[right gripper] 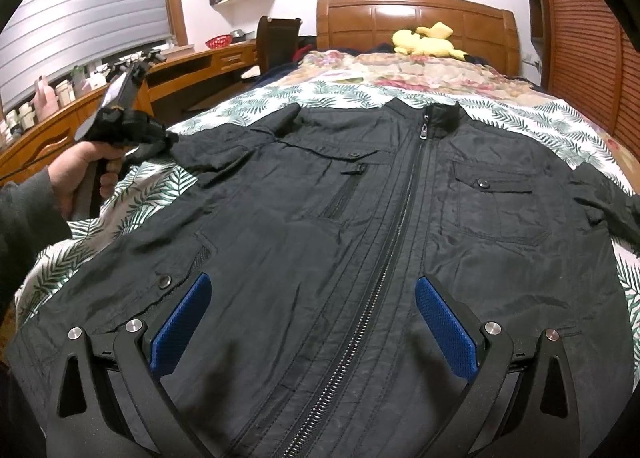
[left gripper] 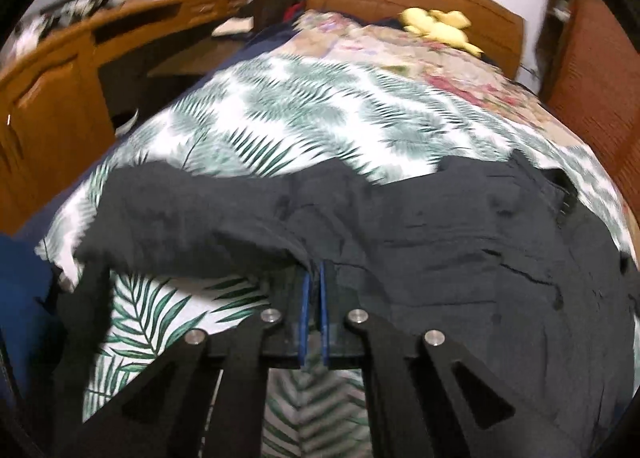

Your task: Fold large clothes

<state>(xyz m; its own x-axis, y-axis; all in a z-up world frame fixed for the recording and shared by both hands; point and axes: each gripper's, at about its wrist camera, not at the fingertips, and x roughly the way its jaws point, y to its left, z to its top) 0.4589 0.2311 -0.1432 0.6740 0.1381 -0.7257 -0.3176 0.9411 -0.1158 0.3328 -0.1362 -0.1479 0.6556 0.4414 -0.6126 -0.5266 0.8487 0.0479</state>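
A black zip-up jacket [right gripper: 360, 217] lies front-up and zipped on the bed, collar toward the headboard. In the right wrist view my right gripper [right gripper: 312, 298] hovers open over its lower front, with a blue pad [right gripper: 180, 322] on either side of the zipper [right gripper: 400, 209]. A person's hand [right gripper: 80, 173] holds my left gripper [right gripper: 168, 139] at the jacket's left sleeve [right gripper: 224, 149]. In the left wrist view my left gripper [left gripper: 316, 278] is shut on the sleeve [left gripper: 180, 209], which hangs lifted off the bedcover while the rest of the jacket [left gripper: 460, 238] spreads to the right.
The bed has a leaf-print cover [right gripper: 280, 97] and a floral blanket [right gripper: 400, 65] farther back. A yellow plush toy [right gripper: 424, 39] lies by the wooden headboard [right gripper: 416, 17]. A wooden desk [right gripper: 192, 65] runs along the left; louvred doors [right gripper: 592, 57] stand at the right.
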